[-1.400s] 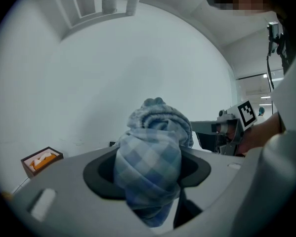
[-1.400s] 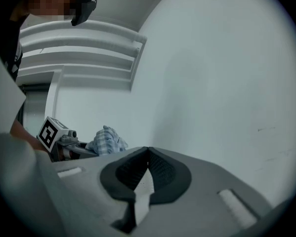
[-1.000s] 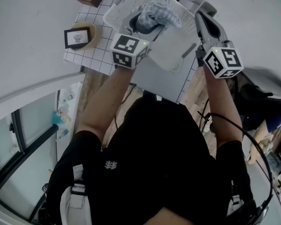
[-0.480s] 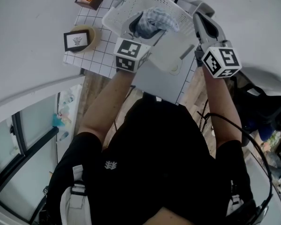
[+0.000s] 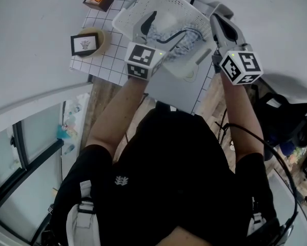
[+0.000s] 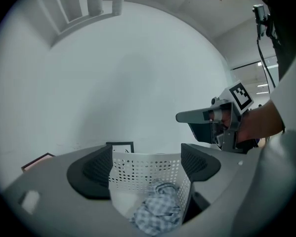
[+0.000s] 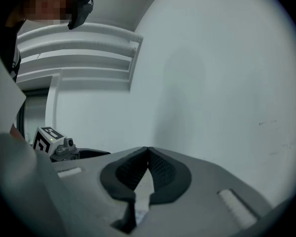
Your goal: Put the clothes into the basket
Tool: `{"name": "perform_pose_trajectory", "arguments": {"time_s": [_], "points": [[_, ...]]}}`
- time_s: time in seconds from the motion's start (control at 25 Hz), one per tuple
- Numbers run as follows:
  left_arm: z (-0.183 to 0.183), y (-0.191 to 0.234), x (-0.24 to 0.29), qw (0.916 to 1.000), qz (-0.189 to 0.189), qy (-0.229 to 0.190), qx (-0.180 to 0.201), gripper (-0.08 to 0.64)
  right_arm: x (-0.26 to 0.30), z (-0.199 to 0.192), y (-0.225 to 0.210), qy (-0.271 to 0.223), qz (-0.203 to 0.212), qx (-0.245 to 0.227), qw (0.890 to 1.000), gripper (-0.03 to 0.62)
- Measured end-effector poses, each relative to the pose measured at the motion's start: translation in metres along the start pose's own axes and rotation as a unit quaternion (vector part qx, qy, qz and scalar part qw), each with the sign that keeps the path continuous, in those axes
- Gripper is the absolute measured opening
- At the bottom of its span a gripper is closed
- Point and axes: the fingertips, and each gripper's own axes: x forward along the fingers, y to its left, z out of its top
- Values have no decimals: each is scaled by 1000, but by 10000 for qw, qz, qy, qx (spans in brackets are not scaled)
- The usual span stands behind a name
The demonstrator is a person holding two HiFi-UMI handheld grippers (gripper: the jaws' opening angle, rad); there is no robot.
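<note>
My left hand-held gripper [image 5: 163, 28] [image 6: 148, 164] hangs over the basket [image 5: 130, 6] [image 6: 143, 174], pointing toward its far wall. Its jaws have just been opening and now stand wide, with the pads pressing on nothing. The checked cloth [image 5: 176, 40] [image 6: 157, 211] lies crumpled on the basket's floor, below that gap and slightly ahead of it, a heap with no clear long axis. Since it is inside the basket, I judge the coming move is to lift this gripper back over the near rim without snagging the cloth. My right hand-held gripper [image 5: 218, 18] [image 7: 148, 152] sits just beside the basket's right rim, jaws closed on nothing, farther from the cloth.
</note>
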Motion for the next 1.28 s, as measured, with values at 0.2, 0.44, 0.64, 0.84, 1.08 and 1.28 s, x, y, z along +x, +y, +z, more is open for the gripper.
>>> {"name": "perform_pose_trajectory", "arguments": {"time_s": [0.2,0.44,0.64,0.84,1.08,1.28], "points": [[8,3,-7,9998,161,-88,-63,437,-4,7,4,-41,34,-39,10000,2],[26,4,-17,9995,236,-215,-74,433,-13,15,7,-99,62,-101,9999,2],[42,2,-38,9987,223,-442,-109,301,-31,14,-1,-77,-88,-103,9999,2],[49,9,-73,9963,479,-679,-199,156,-53,17,-2,-110,-97,-326,9994,2],[32,26,-109,9927,1001,-618,-250,56,-75,15,-11,-225,-253,-337,9989,2],[31,20,-124,9918,1077,-659,-182,6,-86,14,-5,-313,-176,-339,9988,2]]}}
